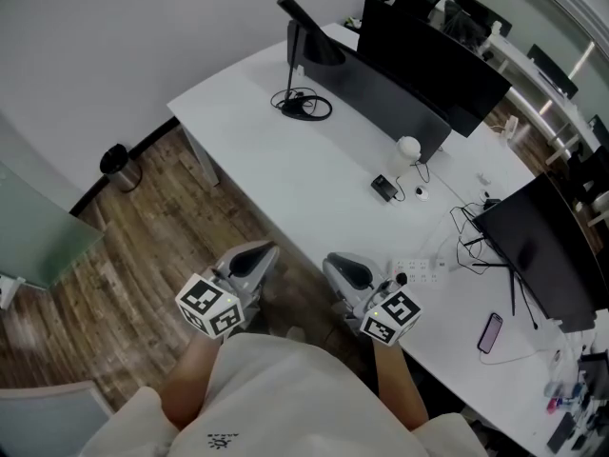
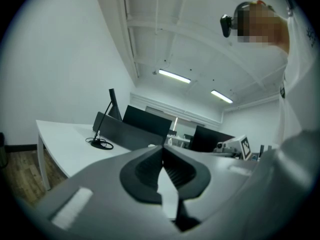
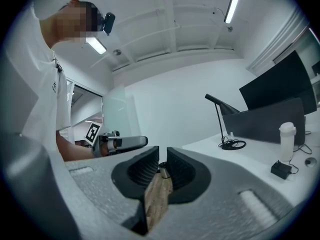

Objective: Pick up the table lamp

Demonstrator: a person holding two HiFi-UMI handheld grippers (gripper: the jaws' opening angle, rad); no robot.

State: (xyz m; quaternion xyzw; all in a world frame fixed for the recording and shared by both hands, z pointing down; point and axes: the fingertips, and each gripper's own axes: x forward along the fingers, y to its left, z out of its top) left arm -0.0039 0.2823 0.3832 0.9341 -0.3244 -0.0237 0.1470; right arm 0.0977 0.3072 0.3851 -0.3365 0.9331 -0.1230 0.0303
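Holds two grippers side by side at 6 o'clock of the head view: left gripper [image 1: 262, 252] over the wood floor [image 1: 162, 246], right gripper [image 1: 343, 263] at the near edge of the white table [image 1: 266, 150]. Has the left gripper's jaws pressed fully together, with nothing between them. Has the right gripper's jaws nearly together, parted by only a thin slit, likewise empty. Finds the table lamp [image 1: 314, 38] upright at 12 o'clock, on the table's far corner, well apart from both grippers and untouched. Black, with a thin stem, a slanted head and a round base ringed by loose cable. Just beside it at 3 o'clock, a dark divider panel [image 1: 381, 98]. At 9 o'clock, on the floor, a small dark bin [image 1: 119, 168].
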